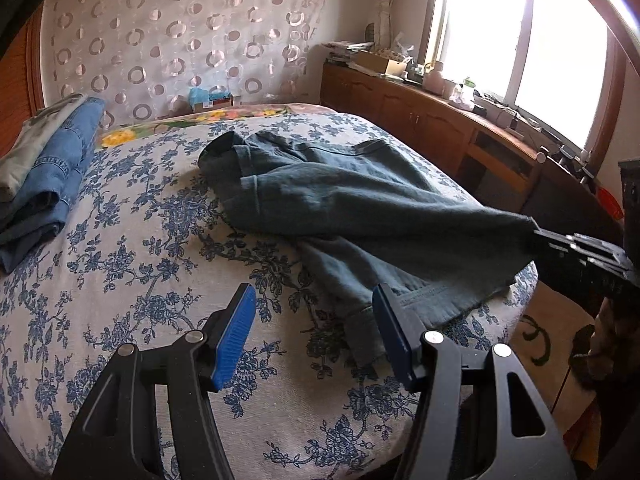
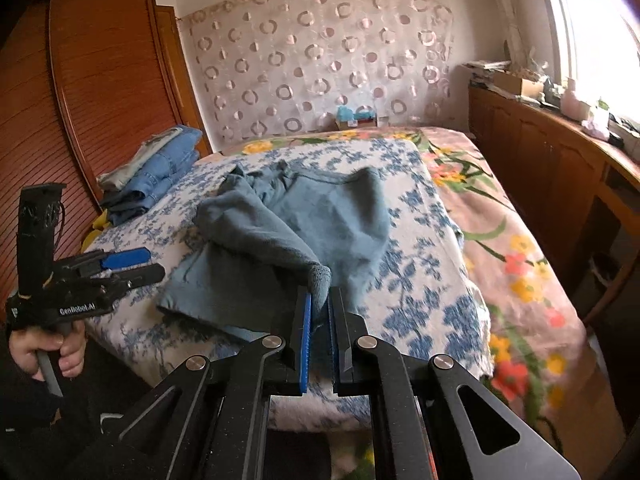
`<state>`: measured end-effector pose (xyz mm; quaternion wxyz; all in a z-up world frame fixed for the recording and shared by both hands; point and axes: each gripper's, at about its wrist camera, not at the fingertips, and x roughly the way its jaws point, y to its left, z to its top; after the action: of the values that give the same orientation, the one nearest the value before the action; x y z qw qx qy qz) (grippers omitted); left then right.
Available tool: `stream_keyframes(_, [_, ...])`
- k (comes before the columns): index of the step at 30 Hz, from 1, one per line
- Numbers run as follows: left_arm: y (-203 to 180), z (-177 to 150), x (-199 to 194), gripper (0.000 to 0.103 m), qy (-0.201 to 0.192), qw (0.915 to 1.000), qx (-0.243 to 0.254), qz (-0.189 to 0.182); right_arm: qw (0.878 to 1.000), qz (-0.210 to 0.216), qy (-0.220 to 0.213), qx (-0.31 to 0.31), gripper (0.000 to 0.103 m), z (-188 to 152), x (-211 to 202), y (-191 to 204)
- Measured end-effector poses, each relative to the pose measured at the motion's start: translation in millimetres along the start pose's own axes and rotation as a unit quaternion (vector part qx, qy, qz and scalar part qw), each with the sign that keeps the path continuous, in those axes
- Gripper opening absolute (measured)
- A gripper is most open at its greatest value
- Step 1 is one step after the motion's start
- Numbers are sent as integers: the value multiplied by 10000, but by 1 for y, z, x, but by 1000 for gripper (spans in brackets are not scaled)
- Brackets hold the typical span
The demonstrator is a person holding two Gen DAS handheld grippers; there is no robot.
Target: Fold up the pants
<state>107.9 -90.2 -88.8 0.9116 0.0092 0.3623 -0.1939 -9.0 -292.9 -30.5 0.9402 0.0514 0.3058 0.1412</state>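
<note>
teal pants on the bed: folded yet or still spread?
Not folded. The teal pants lie rumpled and spread across the bed, one leg end lifted, pinched in the shut right gripper. The left gripper is open.

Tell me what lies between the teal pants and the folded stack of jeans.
Only bare floral bedsheet separates the teal pants from the folded jeans stack; both wrist views show it.

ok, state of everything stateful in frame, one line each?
teal pants: unfolded, rumpled on the bed, one leg end lifted
right gripper: shut on the teal pants
left gripper: open, holding nothing, near the hem
blue jeans: folded, stacked by the bed's far-left edge
</note>
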Motion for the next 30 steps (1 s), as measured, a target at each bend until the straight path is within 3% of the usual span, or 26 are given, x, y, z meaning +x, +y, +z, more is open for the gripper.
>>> stream_keyframes(8, [-1,-3,2,61,35,10000,14,-15,9993,-44,340,162,7,-12,4,-3])
stream_keyframes(12, [-1,-4,3,61,45,10000,-10,13,9993,-60,304,212,8,-9,0,-4])
stream_keyframes(20, [10,2,-8,61,-103,9999,-68,118,9995,-285,94,88,34,4,-10,-3])
stream_keyframes(30, [41,22,-19,61,-326,9986,-55,407,9993,202,40,-306,36,43,22,33])
